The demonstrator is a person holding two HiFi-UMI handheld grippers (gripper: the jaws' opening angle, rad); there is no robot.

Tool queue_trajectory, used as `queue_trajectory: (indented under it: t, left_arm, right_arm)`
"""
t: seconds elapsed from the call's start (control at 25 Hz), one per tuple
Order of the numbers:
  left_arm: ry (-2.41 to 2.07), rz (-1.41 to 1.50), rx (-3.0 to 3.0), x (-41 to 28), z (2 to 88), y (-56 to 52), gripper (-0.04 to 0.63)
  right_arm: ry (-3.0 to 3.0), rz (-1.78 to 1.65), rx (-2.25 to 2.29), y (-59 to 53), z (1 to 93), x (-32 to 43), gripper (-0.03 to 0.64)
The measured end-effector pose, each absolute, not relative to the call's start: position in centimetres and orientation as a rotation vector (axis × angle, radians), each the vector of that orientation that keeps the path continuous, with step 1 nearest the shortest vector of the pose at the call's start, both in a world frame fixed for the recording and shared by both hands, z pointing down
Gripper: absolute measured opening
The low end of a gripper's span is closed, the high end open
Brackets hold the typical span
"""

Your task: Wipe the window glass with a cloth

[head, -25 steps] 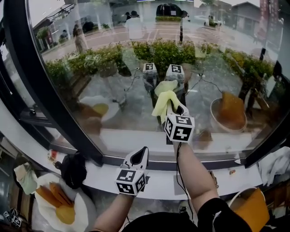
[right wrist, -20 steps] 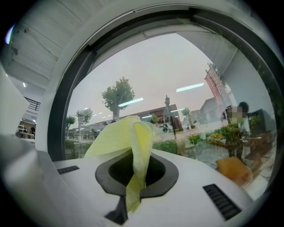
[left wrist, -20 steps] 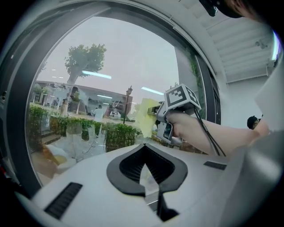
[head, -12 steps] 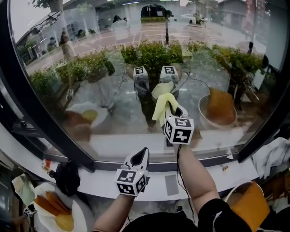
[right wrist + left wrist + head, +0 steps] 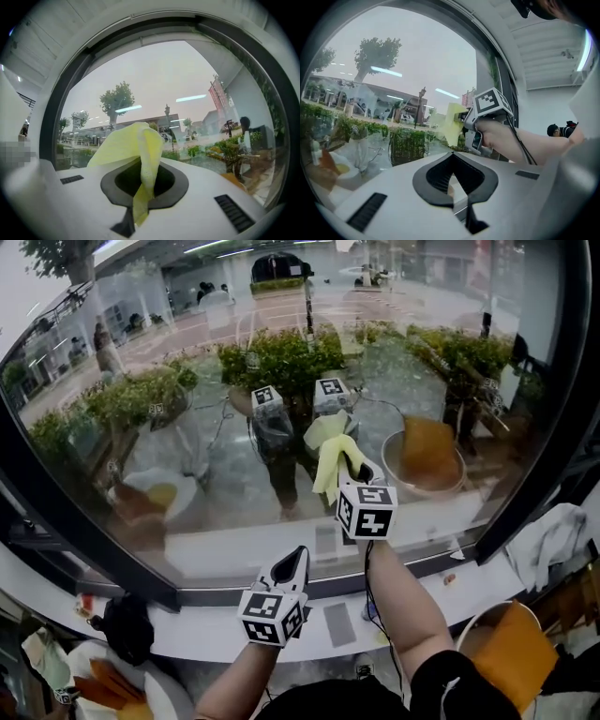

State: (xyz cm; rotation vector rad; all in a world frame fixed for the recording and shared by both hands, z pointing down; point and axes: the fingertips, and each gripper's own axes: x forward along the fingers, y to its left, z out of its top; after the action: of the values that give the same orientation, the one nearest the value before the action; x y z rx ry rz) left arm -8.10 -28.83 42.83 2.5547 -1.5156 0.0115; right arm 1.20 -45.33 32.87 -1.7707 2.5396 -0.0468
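Note:
A large pane of window glass (image 5: 187, 381) fills the head view, set in a dark curved frame (image 5: 56, 521). My right gripper (image 5: 349, 463) is raised to the pane and shut on a pale yellow cloth (image 5: 330, 454). The cloth's upper fold meets its own reflection in the glass. In the right gripper view the cloth (image 5: 126, 145) stands up out of the right gripper (image 5: 143, 180) and hangs between its pads. My left gripper (image 5: 296, 561) is held low over the white sill, shut and with nothing in it. The left gripper view shows the left gripper (image 5: 454, 178) pointing at the glass below the right hand.
A white sill (image 5: 403, 606) runs under the pane. A white rag (image 5: 553, 540) lies at the right end, with an orange-lined bucket (image 5: 502, 652) below it. A black object (image 5: 122, 624) sits on the sill at left, above a plate of food (image 5: 103, 685).
The head view has swung, so the window frame sits further left and lower in the picture. The right gripper stays up at the glass with the cloth. The left gripper has barely moved.

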Motion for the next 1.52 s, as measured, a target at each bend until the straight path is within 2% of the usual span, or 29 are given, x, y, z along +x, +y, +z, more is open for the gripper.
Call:
queue_trajectory:
  t: [0.76,1.24,1.52]
  left_arm:
    - [-1.375,0.06,2.633,2.7,43.7,-30.6,0.006]
    - [-1.302,0.061,2.664,14.6,43.8,-33.7,0.006]
    - [-1.26,0.045,2.681,16.4,43.1,-35.0,0.006]
  right_arm:
    - [2.398,-0.055,-1.959,-46.8,33.3,16.6,0.032]
    - [2.297,-0.059,-2.083,-49.0,33.6,32.2,0.032]
    - [2.256,-0.044,-2.138,-49.5,33.1,34.9,0.032]
